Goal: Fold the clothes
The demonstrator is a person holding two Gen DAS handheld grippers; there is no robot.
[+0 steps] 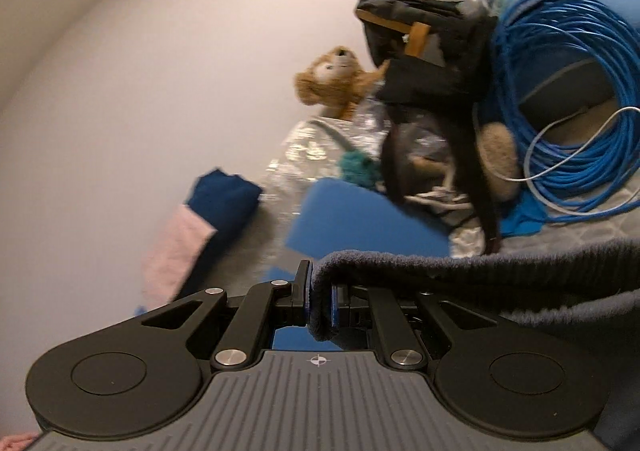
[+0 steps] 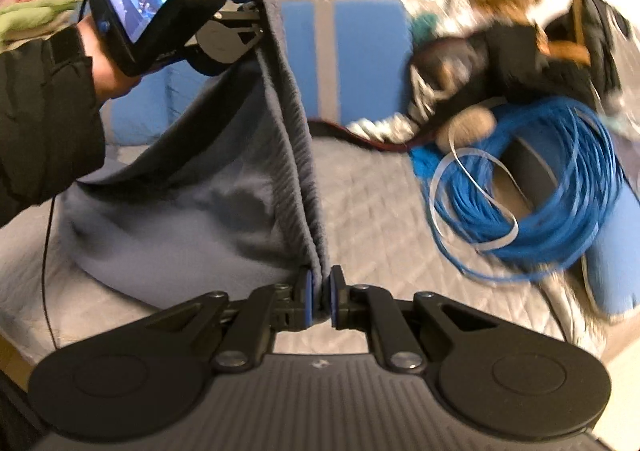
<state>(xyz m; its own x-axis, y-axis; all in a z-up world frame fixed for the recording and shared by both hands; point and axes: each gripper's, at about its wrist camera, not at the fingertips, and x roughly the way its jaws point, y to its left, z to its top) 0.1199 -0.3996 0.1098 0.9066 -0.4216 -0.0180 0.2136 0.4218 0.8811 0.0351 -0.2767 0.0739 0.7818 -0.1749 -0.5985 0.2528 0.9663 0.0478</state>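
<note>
Nearest the right wrist lens, the right gripper (image 2: 320, 301) has its jaws clamped on the ribbed hem of a grey-blue fleece garment (image 2: 224, 187). The hem runs taut up to the left gripper (image 2: 250, 7), which pinches its other end, while the body of the cloth sags between them down onto the quilted grey bed (image 2: 368, 211). Only this view shows the person's hand (image 2: 108, 63) and dark sleeve (image 2: 40, 123) carrying the left gripper, and the full drape of the cloth.

The left wrist view shows what the other leaves out: a bare pale wall (image 1: 140, 91) and a pink and navy stack of folded clothes (image 1: 200, 227) at its foot.

Both views take in the clutter on the far side of the bed: a coil of blue cable (image 2: 532, 187), a dark bag (image 1: 424, 51) whose contents I cannot make out, perhaps because of blur, and a brown plush toy (image 1: 332, 79) leaning beside it.
</note>
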